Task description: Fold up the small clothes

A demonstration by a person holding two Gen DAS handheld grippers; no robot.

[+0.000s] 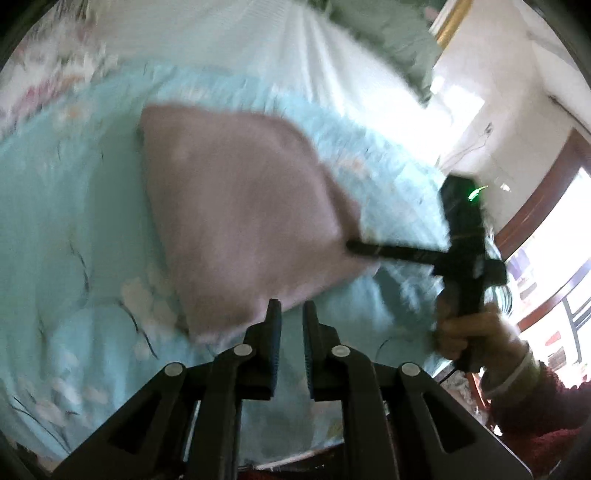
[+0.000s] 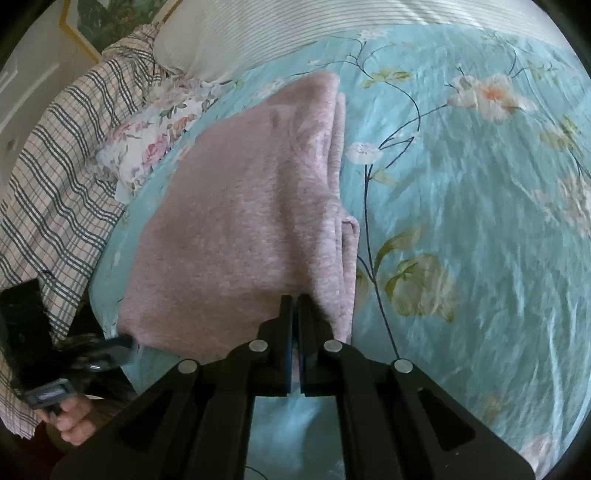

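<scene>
A folded pink knit garment (image 1: 240, 206) lies on the light blue floral bedspread (image 1: 66, 229). In the left wrist view my left gripper (image 1: 291, 310) is open with a small gap, just short of the garment's near edge and holding nothing. My right gripper (image 1: 351, 246) reaches in from the right and its closed tip meets the garment's right corner. In the right wrist view my right gripper (image 2: 294, 297) is shut on the near edge of the pink garment (image 2: 236, 221). The left gripper (image 2: 122, 345) shows blurred at the garment's lower left corner.
A plaid cloth (image 2: 59, 177) and a floral pillow (image 2: 155, 147) lie along the left of the bed in the right wrist view. A white striped pillow (image 2: 295, 29) lies at the far end. A wall and a window (image 1: 554, 258) are to the right.
</scene>
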